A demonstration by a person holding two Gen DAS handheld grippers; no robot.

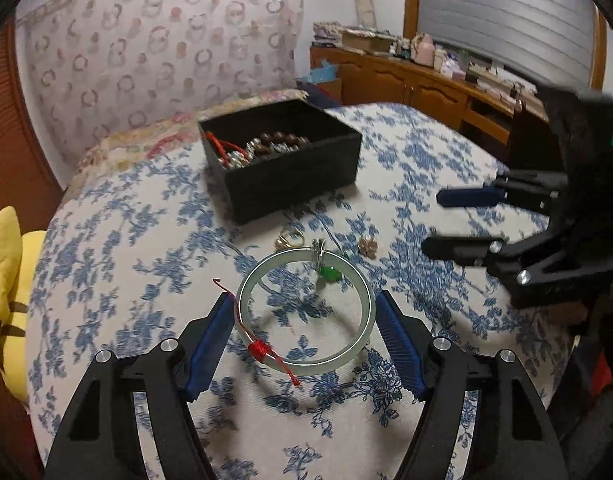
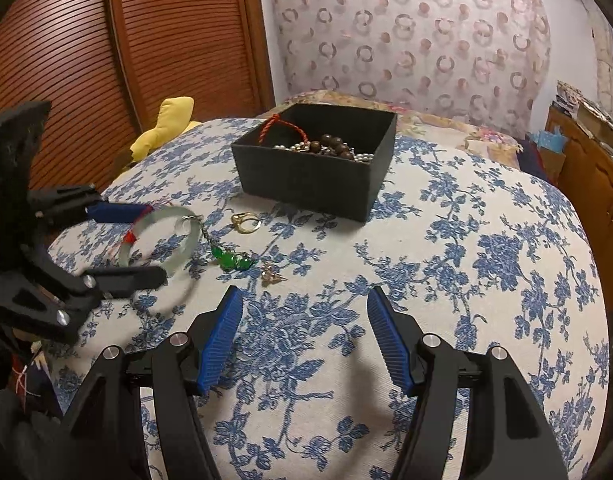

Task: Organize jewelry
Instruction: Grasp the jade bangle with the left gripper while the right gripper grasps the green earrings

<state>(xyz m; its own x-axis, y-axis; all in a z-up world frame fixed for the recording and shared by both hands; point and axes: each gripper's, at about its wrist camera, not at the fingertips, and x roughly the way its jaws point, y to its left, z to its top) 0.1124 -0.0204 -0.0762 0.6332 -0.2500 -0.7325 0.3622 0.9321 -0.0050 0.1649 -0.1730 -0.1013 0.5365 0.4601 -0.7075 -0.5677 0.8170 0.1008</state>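
Bangle point(image 1: 306, 308) between spread left tool point(image 1: 304, 320) fingers, ungripped; right tool point(image 2: 304, 332) spread, empty. Box point(image 2: 306, 184) ahead part-filled; ring point(image 2: 246, 222), pendant point(image 2: 230, 258) still out.

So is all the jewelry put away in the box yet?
Not yet. The black box already holds beads and a red cord. The left gripper, jaws open, sits around the pale bangle. The green pendant, gold ring and small brooch remain on the bedspread.

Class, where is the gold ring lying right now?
In the right wrist view, the gold ring lies on the floral bedspread, just front-left of the black box, right of the jade bangle.
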